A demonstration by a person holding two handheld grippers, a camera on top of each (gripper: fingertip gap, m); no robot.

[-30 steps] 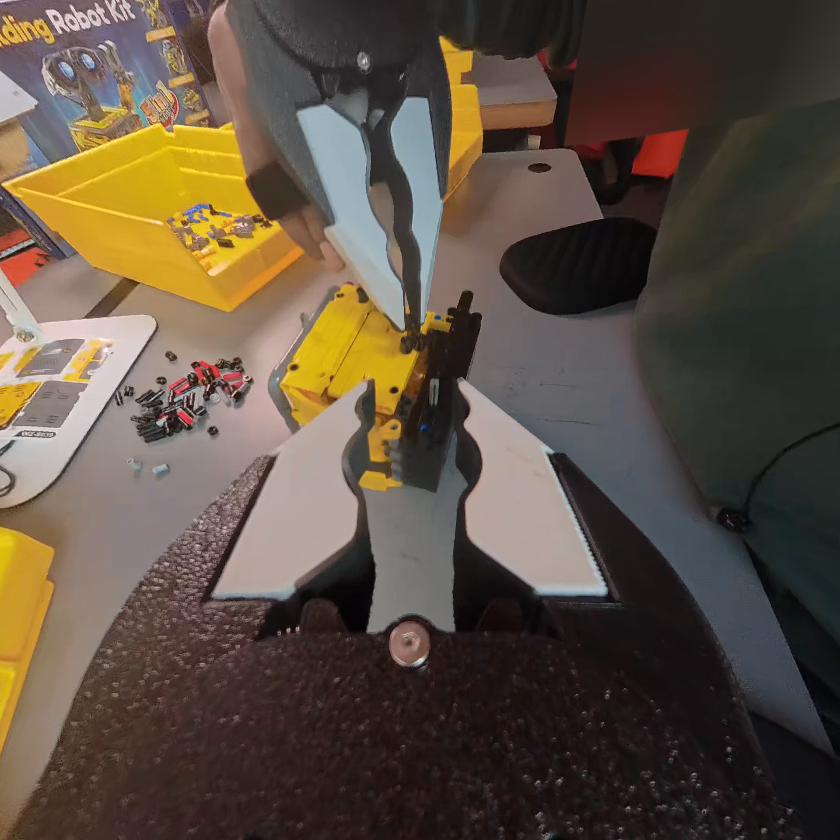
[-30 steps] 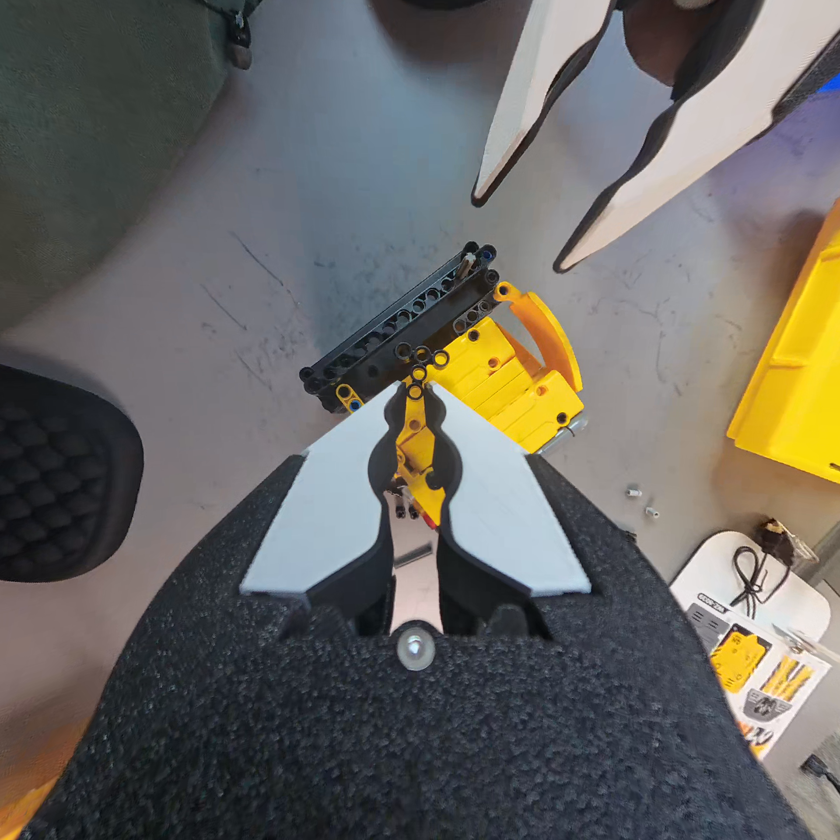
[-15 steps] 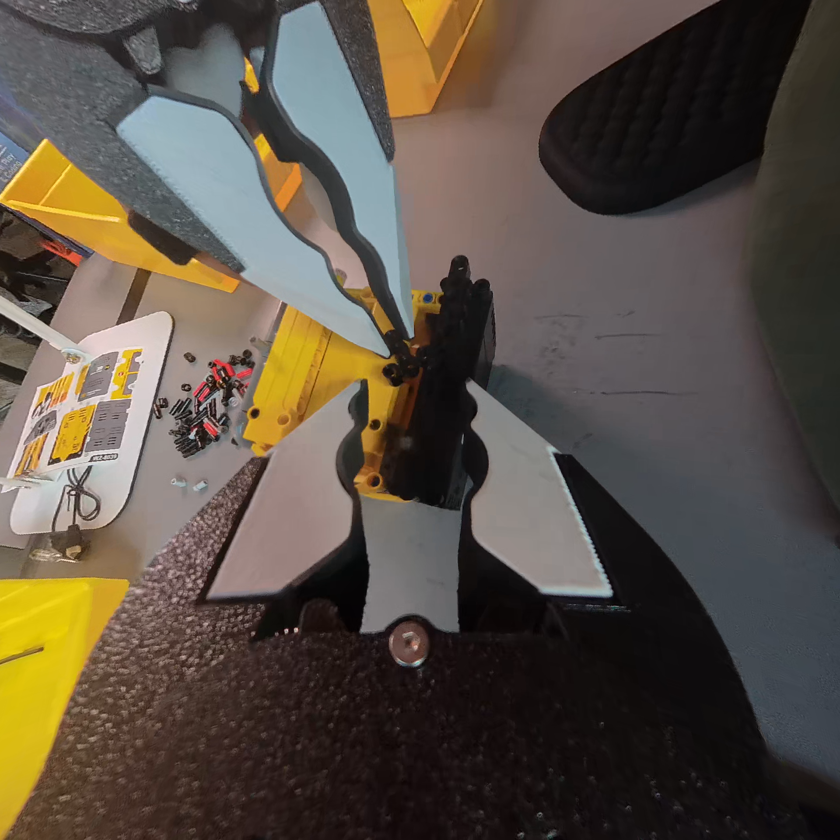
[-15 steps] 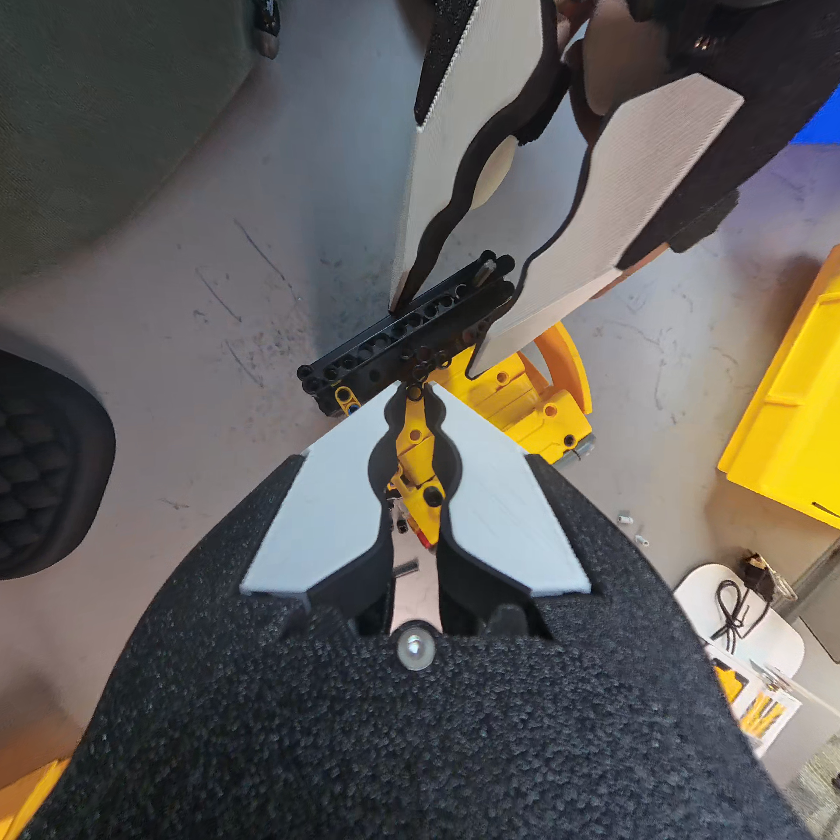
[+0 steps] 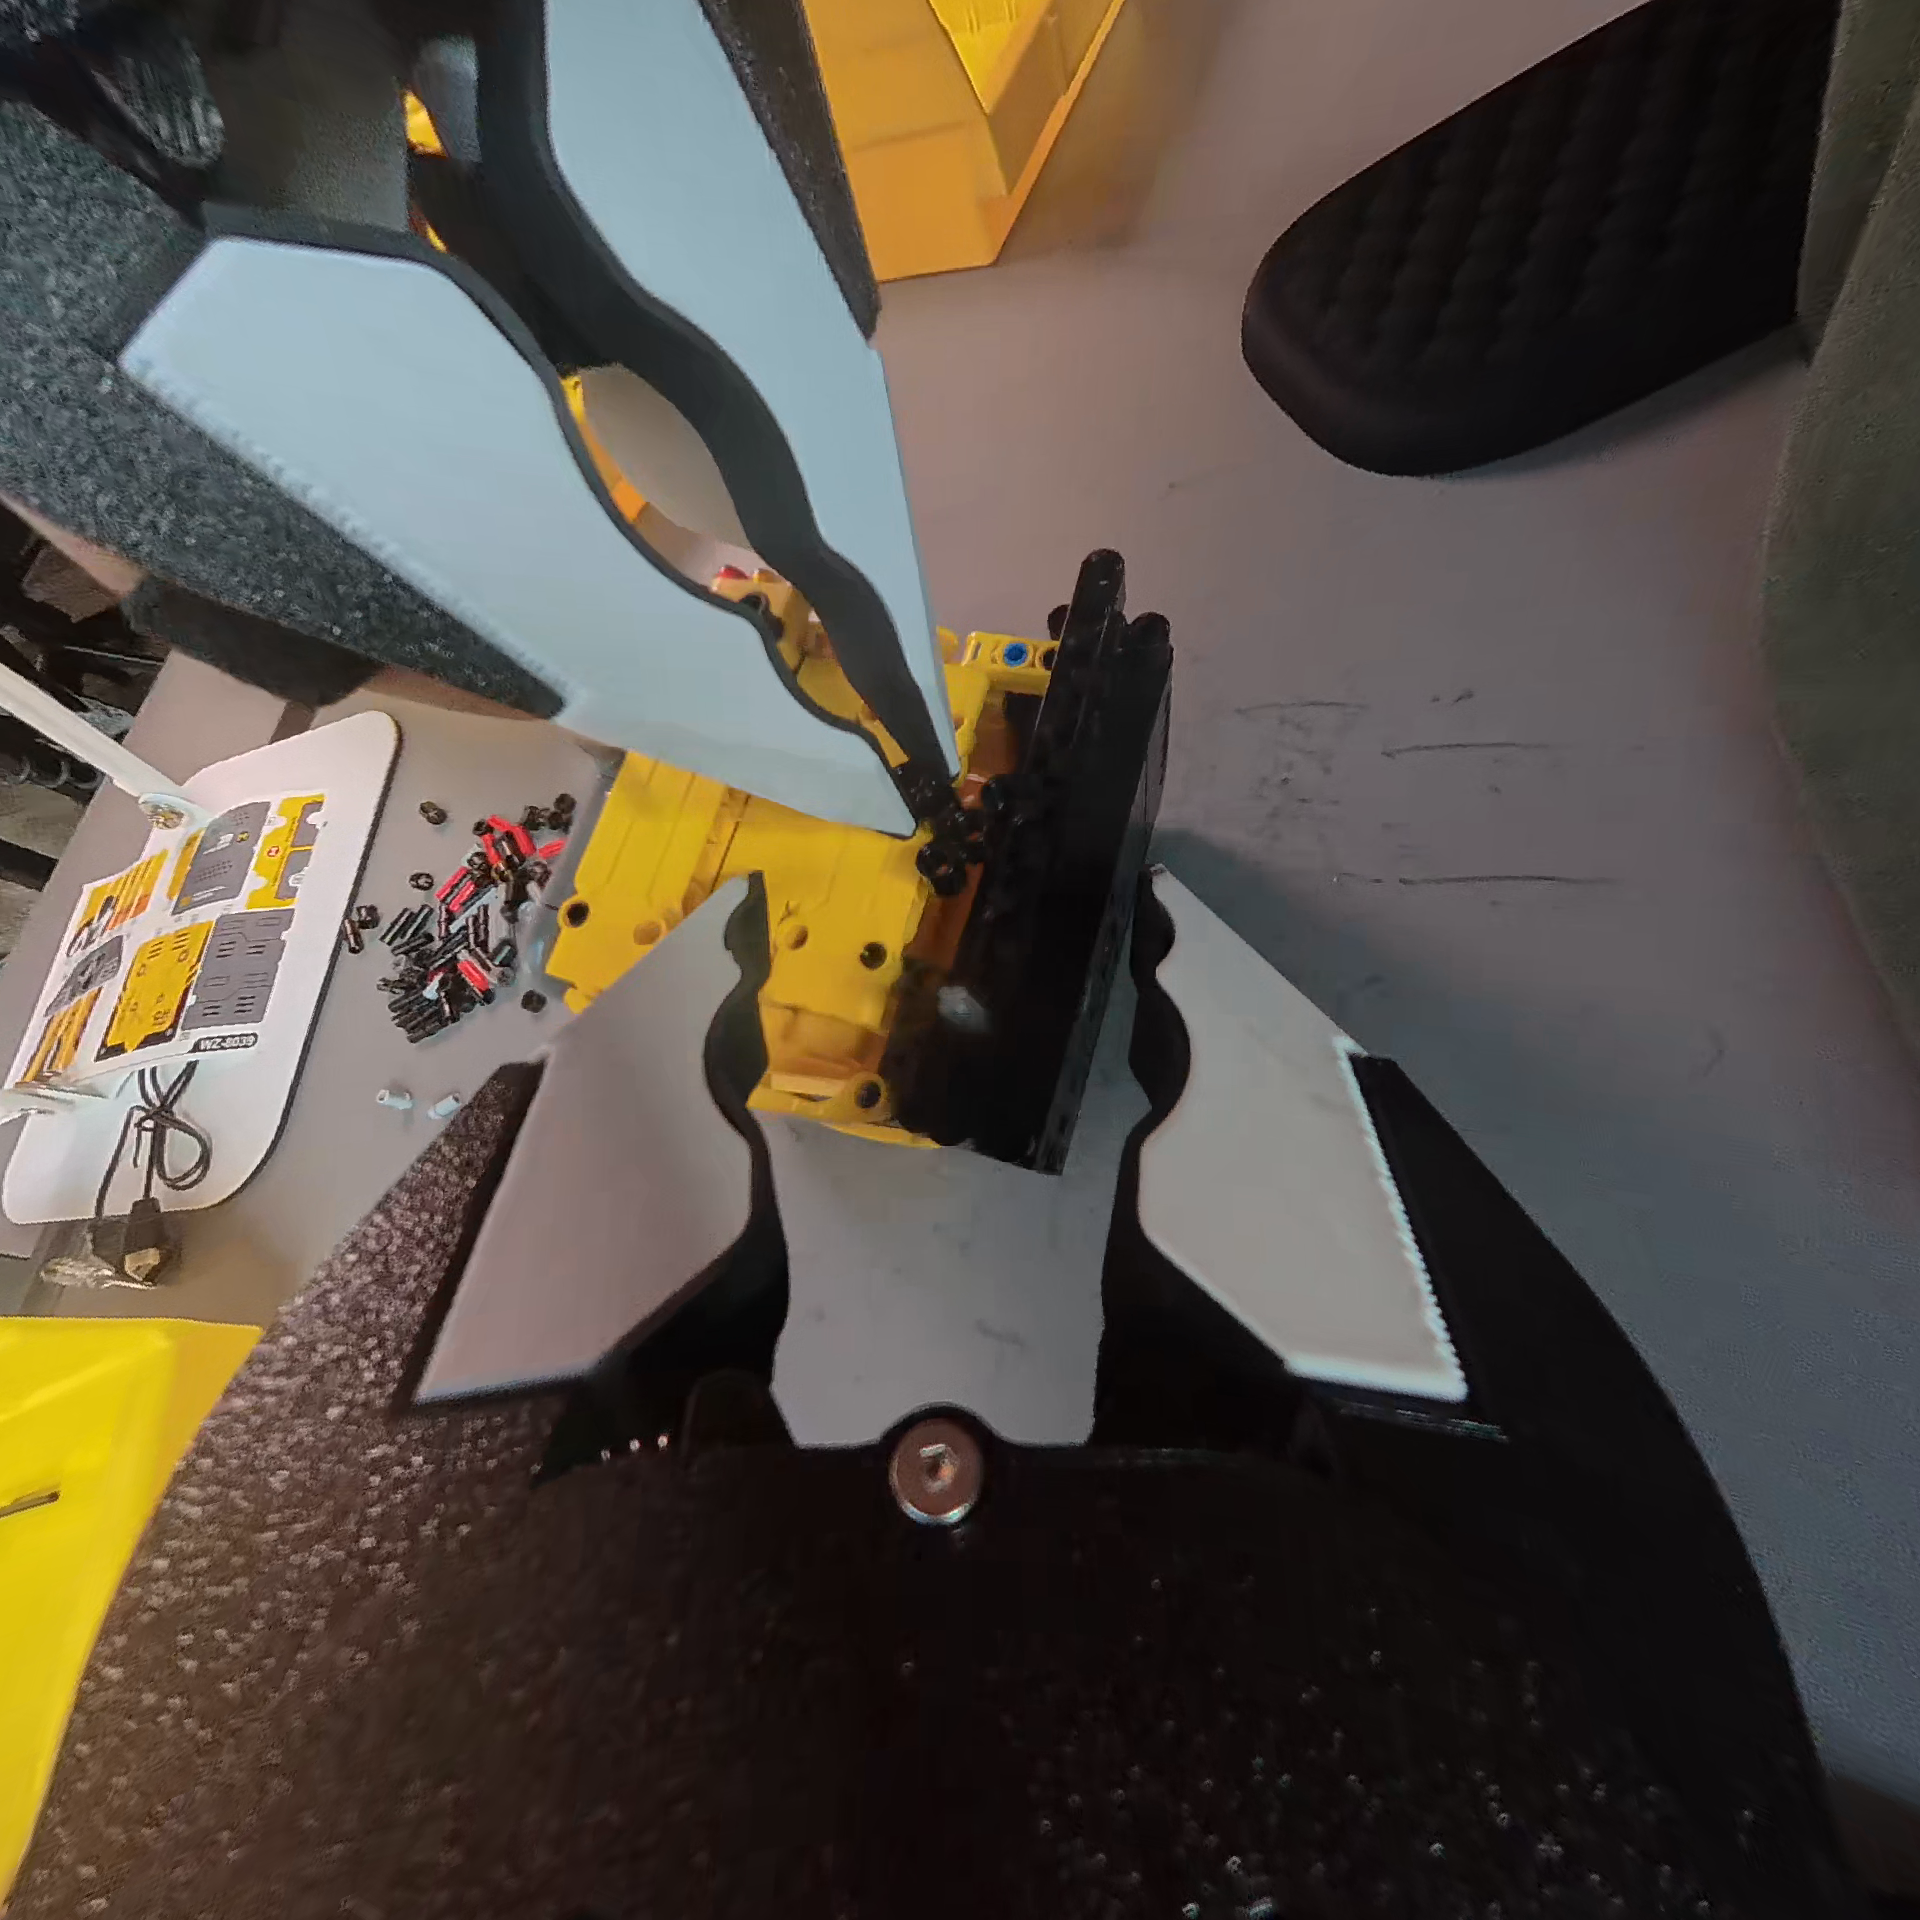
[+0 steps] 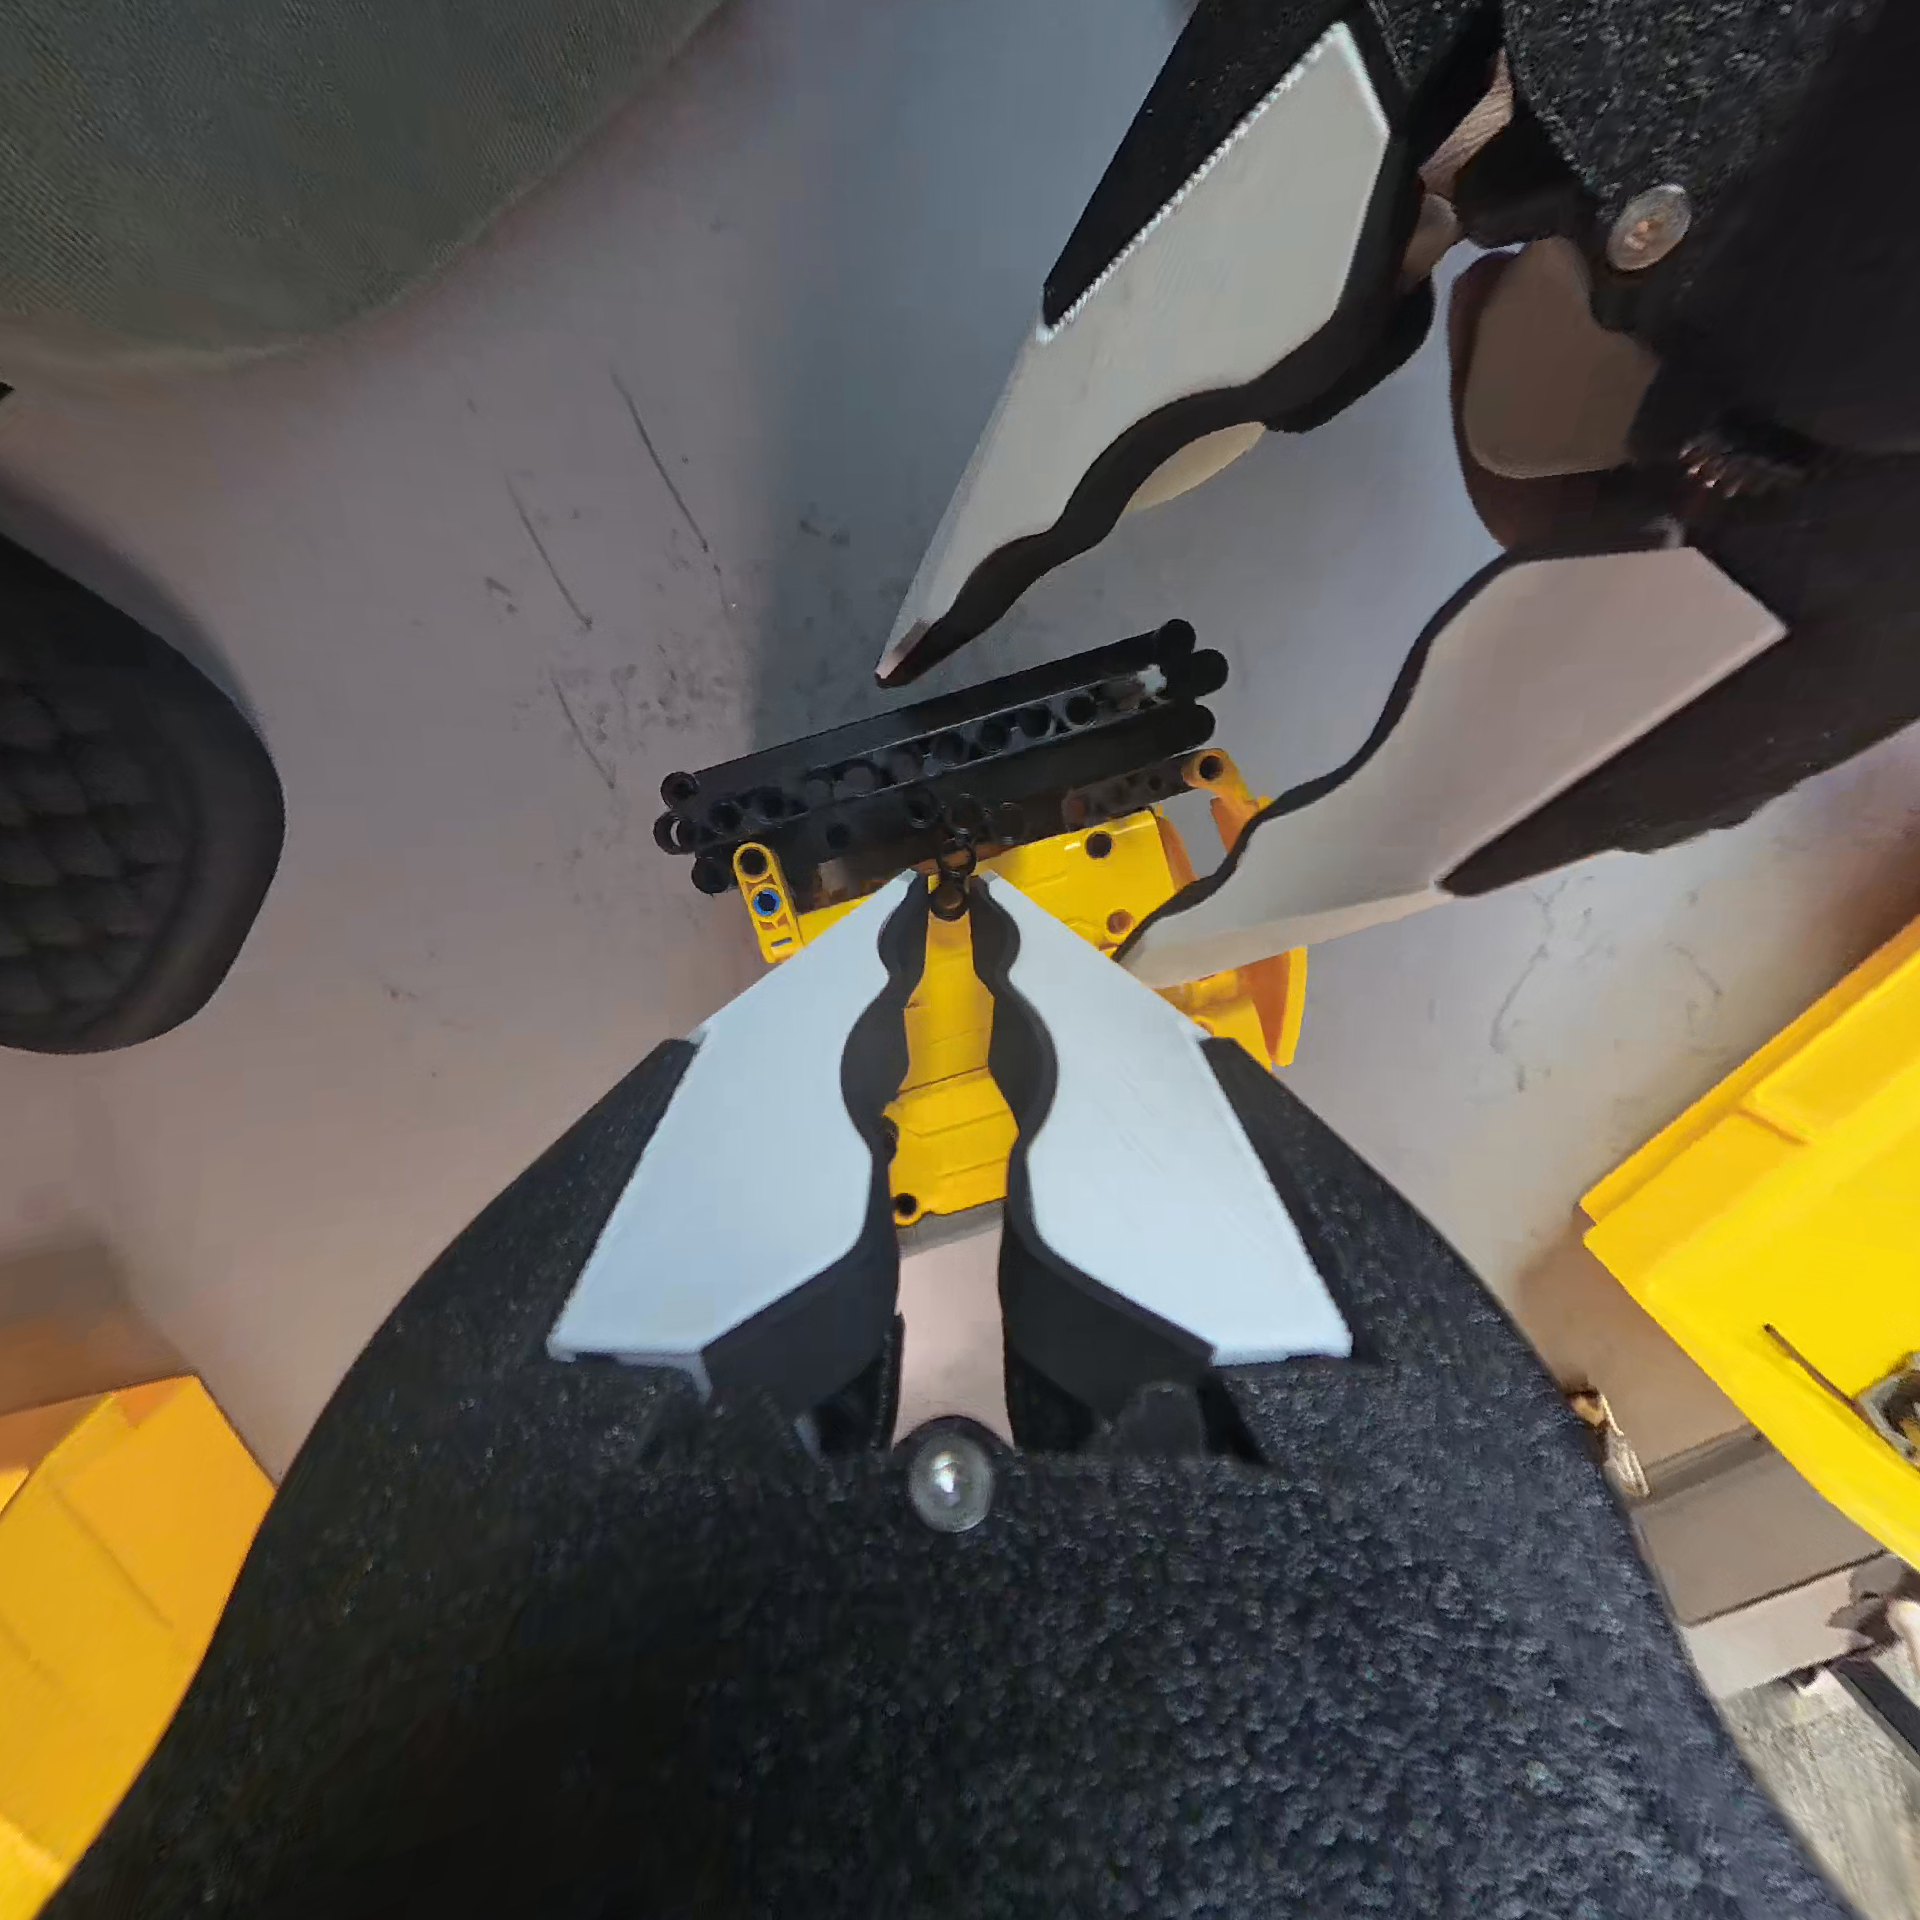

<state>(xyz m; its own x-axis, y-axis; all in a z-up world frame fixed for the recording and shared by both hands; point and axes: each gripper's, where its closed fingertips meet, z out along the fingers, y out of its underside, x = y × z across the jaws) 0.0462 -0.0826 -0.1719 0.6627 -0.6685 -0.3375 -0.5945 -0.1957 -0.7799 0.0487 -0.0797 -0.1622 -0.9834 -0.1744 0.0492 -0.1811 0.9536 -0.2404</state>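
A yellow-and-black plastic building-brick assembly stands on the grey table. The right tongs are clenched on a small black cross-shaped connector against its black beams. The left tongs straddle it, spread wide. Loose black-and-red pins lie nearby.

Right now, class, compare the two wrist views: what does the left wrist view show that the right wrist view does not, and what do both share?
Only the left wrist view shows the pile of small black and red pins and the white illustrated card on the grey table.

Only the right wrist view shows the small yellow link with a blue pin at the model's near corner.

Both show the yellow and black brick model, straddled by the open left tongs, and the right tongs pinching a small black connector against it.
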